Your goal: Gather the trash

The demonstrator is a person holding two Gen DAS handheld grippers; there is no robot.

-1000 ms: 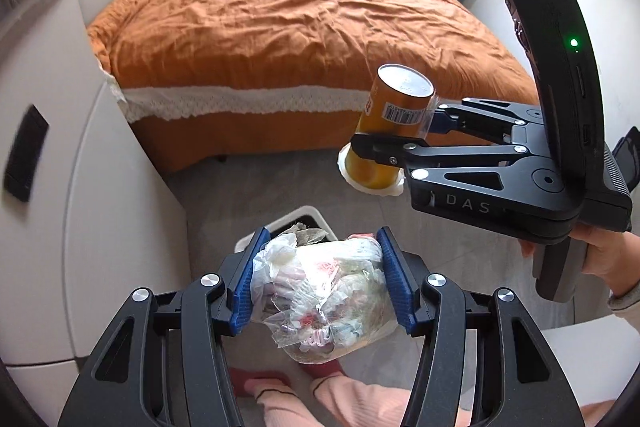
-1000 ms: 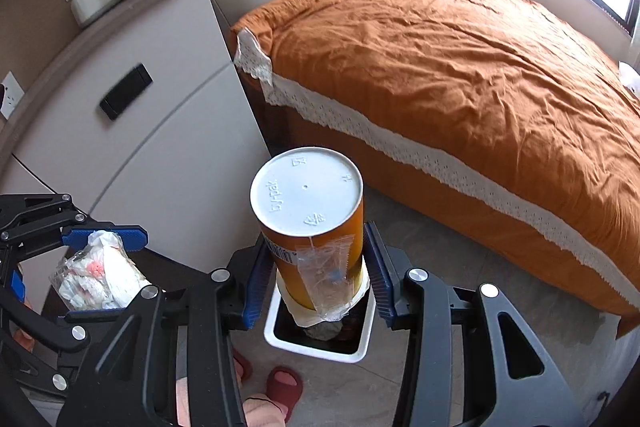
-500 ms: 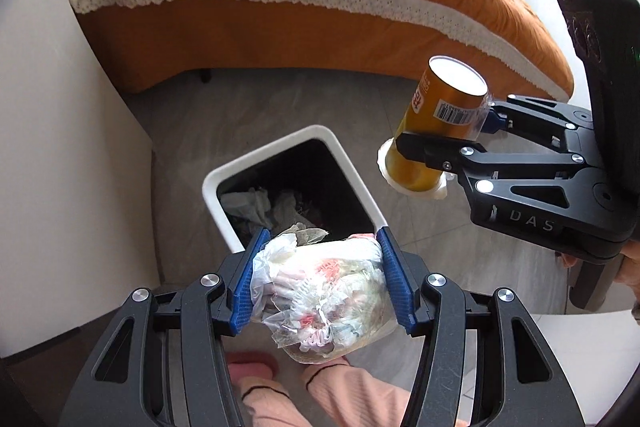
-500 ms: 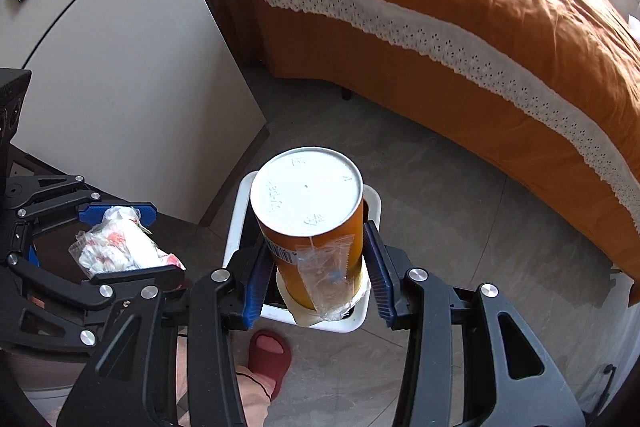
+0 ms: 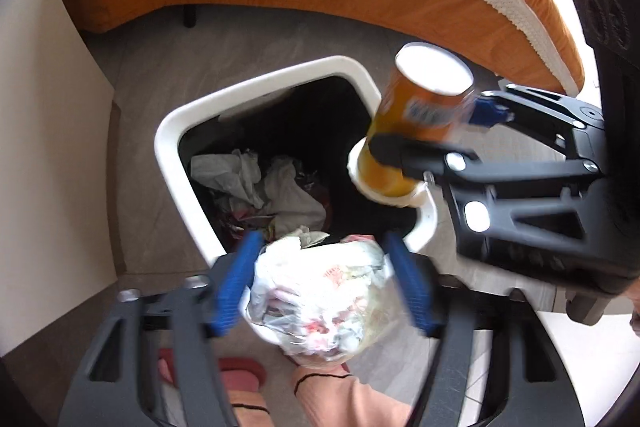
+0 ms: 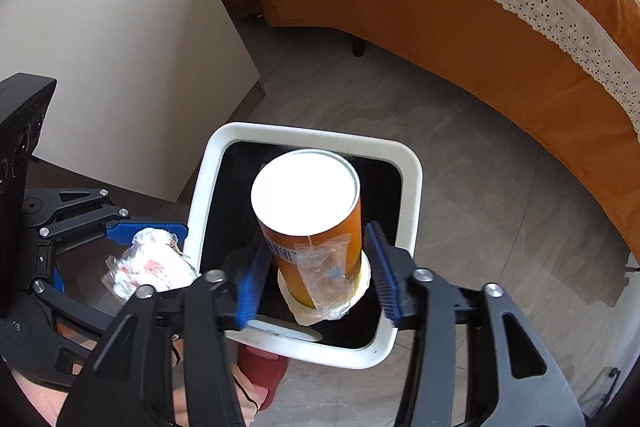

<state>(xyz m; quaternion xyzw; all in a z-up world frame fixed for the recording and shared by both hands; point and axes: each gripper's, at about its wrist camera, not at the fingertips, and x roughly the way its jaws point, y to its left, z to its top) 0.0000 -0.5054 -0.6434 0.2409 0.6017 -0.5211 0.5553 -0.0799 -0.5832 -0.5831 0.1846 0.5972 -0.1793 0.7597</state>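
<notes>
Overhead, left gripper [image 5: 324, 283] clamped on crumpled plastic bag [image 5: 320, 295], right gripper [image 6: 316, 271] clamped on orange cup [image 6: 316, 227], both above white bin [image 6: 412, 187].

Bedroom — orange-covered bed [image 6: 500, 7] beside waste bin [image 6: 412, 179].

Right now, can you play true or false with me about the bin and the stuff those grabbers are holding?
1. The right gripper holds an orange can. True.
2. The trash bin is empty. False: crumpled paper and wrappers lie inside.
3. The left gripper holds a crumpled plastic bag. True.
4. The can is lying on the bed. False: it is held above the bin.
5. The bin's rim is white. True.
</notes>
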